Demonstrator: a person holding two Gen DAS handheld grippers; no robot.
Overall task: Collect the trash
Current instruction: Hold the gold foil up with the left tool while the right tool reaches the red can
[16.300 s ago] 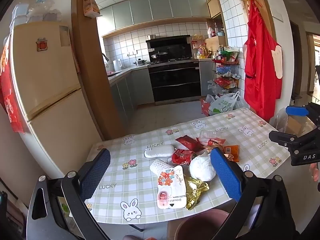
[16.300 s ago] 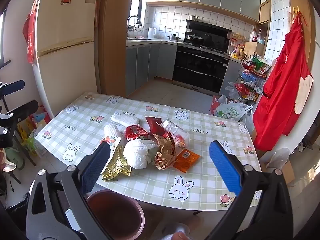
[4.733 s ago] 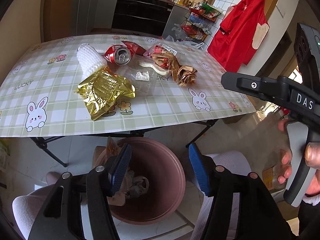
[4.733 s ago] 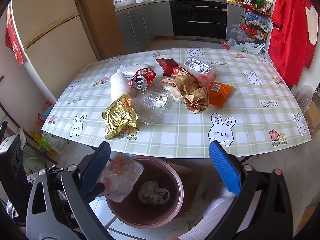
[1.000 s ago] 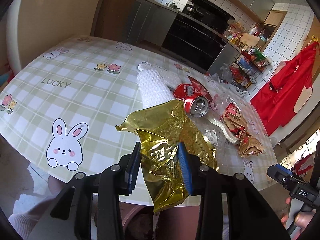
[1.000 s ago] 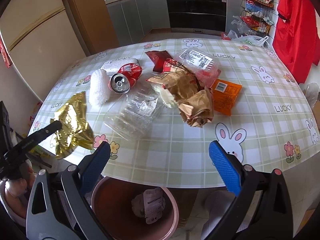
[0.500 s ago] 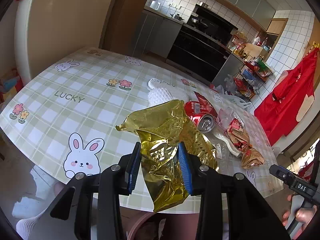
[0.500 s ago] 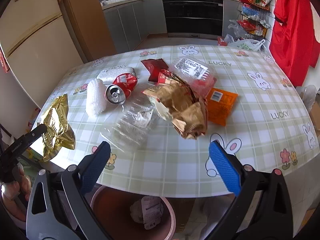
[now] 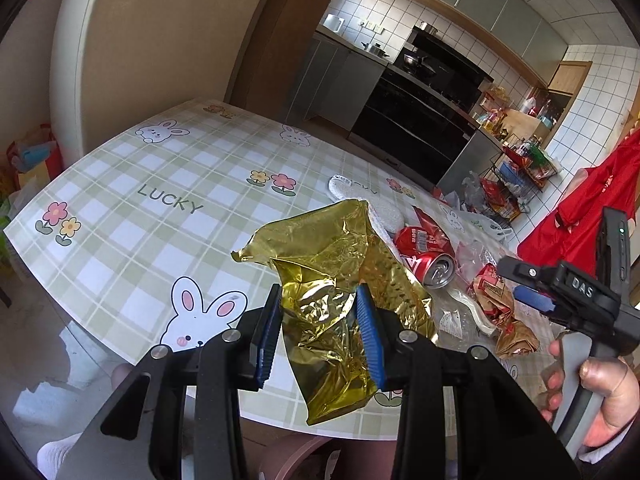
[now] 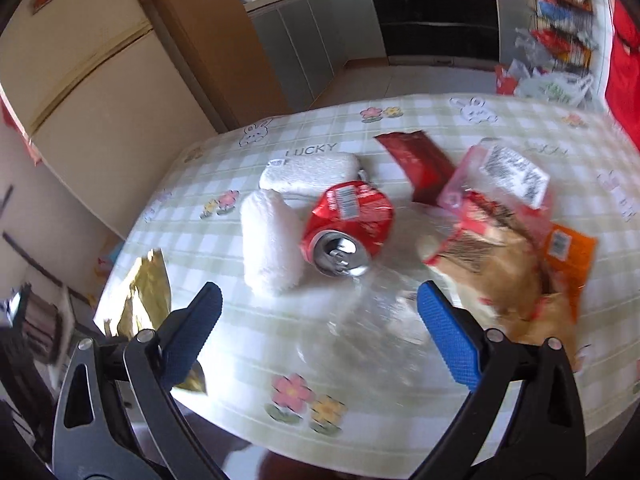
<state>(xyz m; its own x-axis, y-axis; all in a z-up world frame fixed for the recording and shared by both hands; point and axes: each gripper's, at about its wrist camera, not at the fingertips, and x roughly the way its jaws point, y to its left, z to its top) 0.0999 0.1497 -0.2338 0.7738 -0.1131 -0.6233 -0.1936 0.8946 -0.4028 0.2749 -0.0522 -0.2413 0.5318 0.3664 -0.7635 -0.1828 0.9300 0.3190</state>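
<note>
My left gripper [image 9: 318,332] is shut on a crumpled gold foil bag [image 9: 332,280], held up over the near edge of the table [image 9: 160,184]. The same gold foil bag [image 10: 146,292] shows at the left of the right wrist view. My right gripper [image 10: 318,332] stands open above a clear plastic container [image 10: 376,320], with nothing between its fingers. Behind it lie a crushed red can [image 10: 346,226], a white roll [image 10: 270,244], a brown paper wrapper [image 10: 492,264] and an orange packet [image 10: 568,256]. The right gripper [image 9: 532,294] appears at the right of the left wrist view.
A pink bin rim [image 9: 288,456] shows below the table's near edge. A white foam pad [image 10: 310,172], a dark red wrapper [image 10: 418,164] and a labelled plastic pack [image 10: 512,176] lie further back. A fridge [image 10: 80,92] stands left; kitchen cabinets and an oven are behind.
My right gripper has swung forward over the table toward the clear container and can. The left gripper has drawn back and up a little with the gold bag.
</note>
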